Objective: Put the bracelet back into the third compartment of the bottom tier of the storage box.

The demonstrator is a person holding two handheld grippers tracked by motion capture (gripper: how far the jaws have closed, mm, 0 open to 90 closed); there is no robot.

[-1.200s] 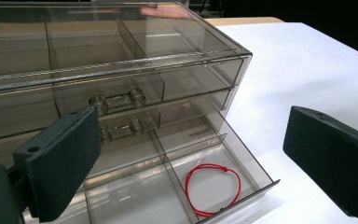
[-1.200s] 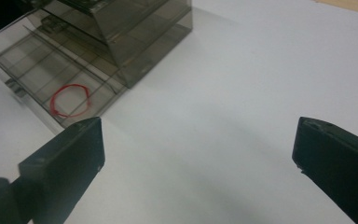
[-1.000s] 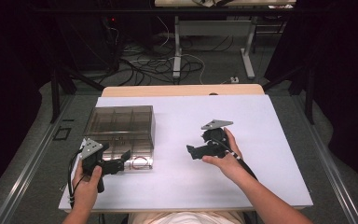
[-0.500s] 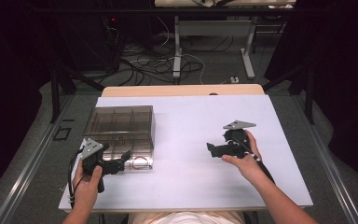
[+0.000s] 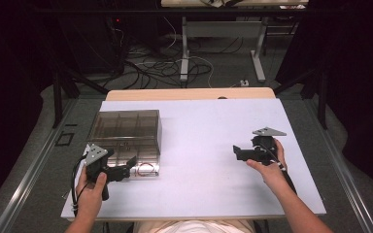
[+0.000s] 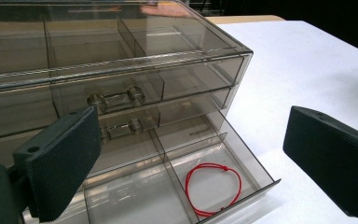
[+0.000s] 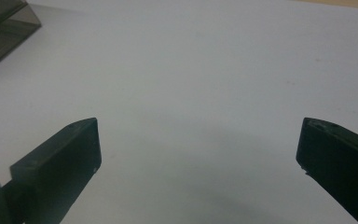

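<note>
**On the white table: an open drawer and two empty grippers**

Beside the left gripper (image 5: 126,171) we see the drawer box (image 5: 125,128), a smoky clear plastic case with thin dividers and two small knobbed handles on its fronts. Its bottom drawer (image 6: 177,186) is pulled out toward us. In the drawer's right compartment lies a red cord loop (image 6: 213,187), thin and round, with a small knot at the top. In the left gripper view the loop sits between the two jaws and a little beyond them, touching neither; these jaws stand wide apart, flat matte black blocks with ribbed edges.

We hold the right gripper (image 5: 238,151) well away on the table's (image 5: 199,126) right half, pointing toward the box. Its jaws also stand wide apart, with bare smooth tabletop between them. A corner of the box shows at the upper left of the right gripper view.
</note>
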